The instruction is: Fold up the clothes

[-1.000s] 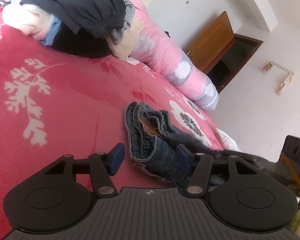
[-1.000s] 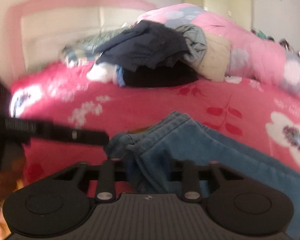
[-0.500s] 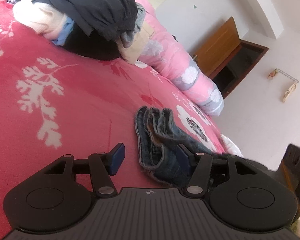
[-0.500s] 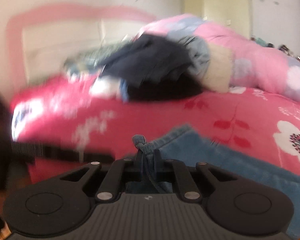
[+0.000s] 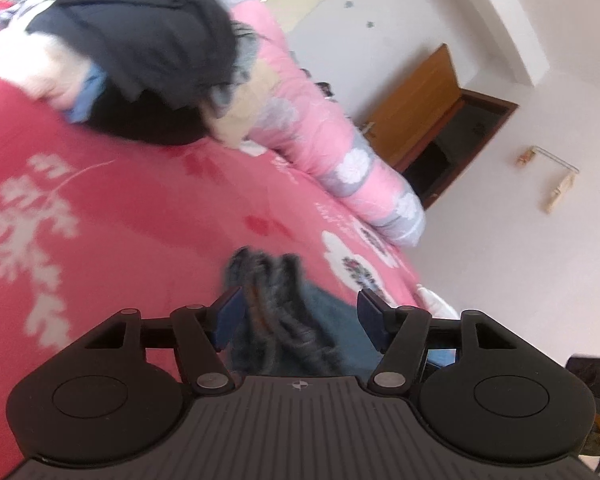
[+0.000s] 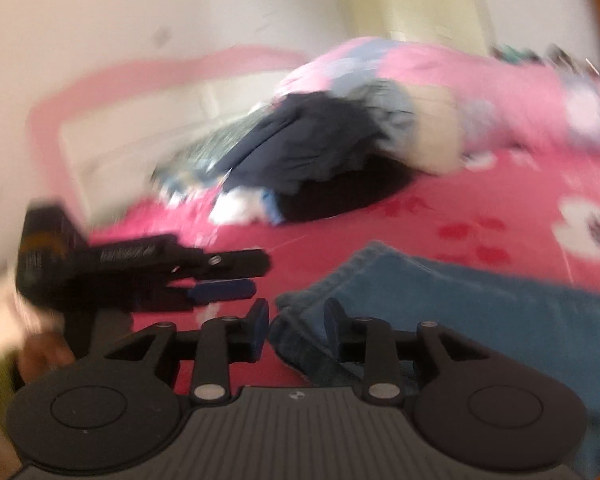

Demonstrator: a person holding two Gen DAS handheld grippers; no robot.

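Right wrist: jeans point(image 6: 480, 304) stretch rightward across bedspread point(image 6: 420, 232).

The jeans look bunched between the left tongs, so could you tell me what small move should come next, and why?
Probably close the left tongs on the jeans: they stand open with the bunched denim edge between them, while the right tongs look open too.

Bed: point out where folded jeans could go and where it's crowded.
Free: the red blanket between the jeans and the clothes pile, out towards the white leaf print. Crowded: the far end, with the pile against the rolled pink quilt.
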